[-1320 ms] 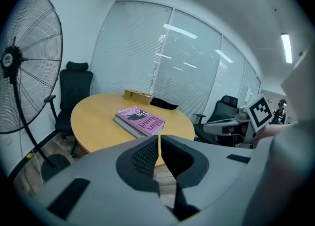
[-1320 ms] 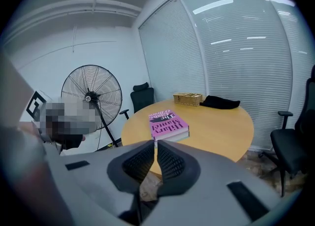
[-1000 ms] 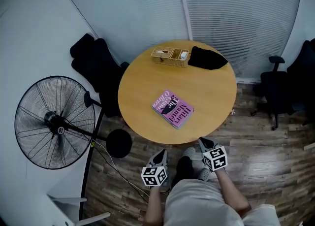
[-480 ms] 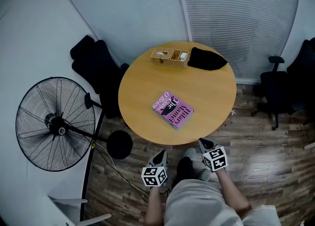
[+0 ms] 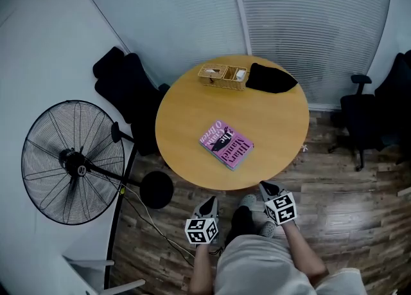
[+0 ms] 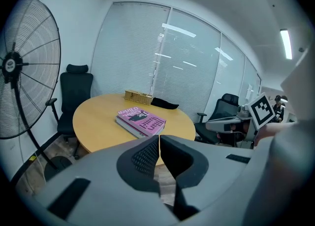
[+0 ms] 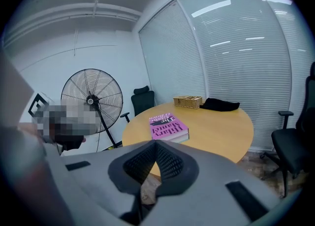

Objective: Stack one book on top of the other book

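Book (image 5: 226, 144) with a pink cover lies flat near the middle of the round table (image 5: 276, 120); we cannot tell whether a second one sits beneath it. We hold the left claw (image 6: 159, 140) and right claw (image 7: 155, 145) clenched and empty, off the table's near edge, well apart from the book. A basket (image 5: 222, 74) and black cloth (image 5: 271, 78) sit at the far rim.
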`<state>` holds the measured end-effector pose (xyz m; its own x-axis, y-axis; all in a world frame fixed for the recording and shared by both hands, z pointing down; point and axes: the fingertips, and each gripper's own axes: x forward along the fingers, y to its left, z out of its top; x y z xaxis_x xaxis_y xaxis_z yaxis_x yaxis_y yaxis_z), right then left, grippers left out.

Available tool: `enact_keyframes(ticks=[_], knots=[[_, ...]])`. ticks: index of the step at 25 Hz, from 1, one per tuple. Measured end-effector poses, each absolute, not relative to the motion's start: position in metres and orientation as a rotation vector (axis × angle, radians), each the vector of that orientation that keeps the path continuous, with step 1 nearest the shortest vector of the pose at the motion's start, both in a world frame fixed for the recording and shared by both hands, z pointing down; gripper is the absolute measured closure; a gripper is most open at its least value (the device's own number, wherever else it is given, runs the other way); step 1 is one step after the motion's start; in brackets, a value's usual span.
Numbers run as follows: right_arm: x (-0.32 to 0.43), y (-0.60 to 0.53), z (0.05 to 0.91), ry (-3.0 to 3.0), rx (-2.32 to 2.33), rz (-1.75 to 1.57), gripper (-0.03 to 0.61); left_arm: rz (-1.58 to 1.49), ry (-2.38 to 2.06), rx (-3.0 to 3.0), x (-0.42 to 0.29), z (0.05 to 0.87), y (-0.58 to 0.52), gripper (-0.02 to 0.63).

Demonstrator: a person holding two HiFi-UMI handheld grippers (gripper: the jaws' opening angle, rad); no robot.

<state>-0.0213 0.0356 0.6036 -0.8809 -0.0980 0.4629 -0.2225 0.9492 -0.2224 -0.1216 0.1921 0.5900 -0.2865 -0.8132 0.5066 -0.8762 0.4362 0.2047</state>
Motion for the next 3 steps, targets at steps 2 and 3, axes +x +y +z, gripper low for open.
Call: enact_keyframes(ticks=[2, 3], knots=[[-0.0209, 0.0354, 0.6037, -2.643, 0.230, 0.376, 0.557, 0.133, -2.153, 1.414, -0.1224, 0.5880, 0.1919, 0.584], [-0.0208, 0.0353, 0.6038, -2.643, 0.230, 0.378, 0.557, 0.124, -2.157, 1.412, -0.1230, 0.5869, 0.1918, 0.584]])
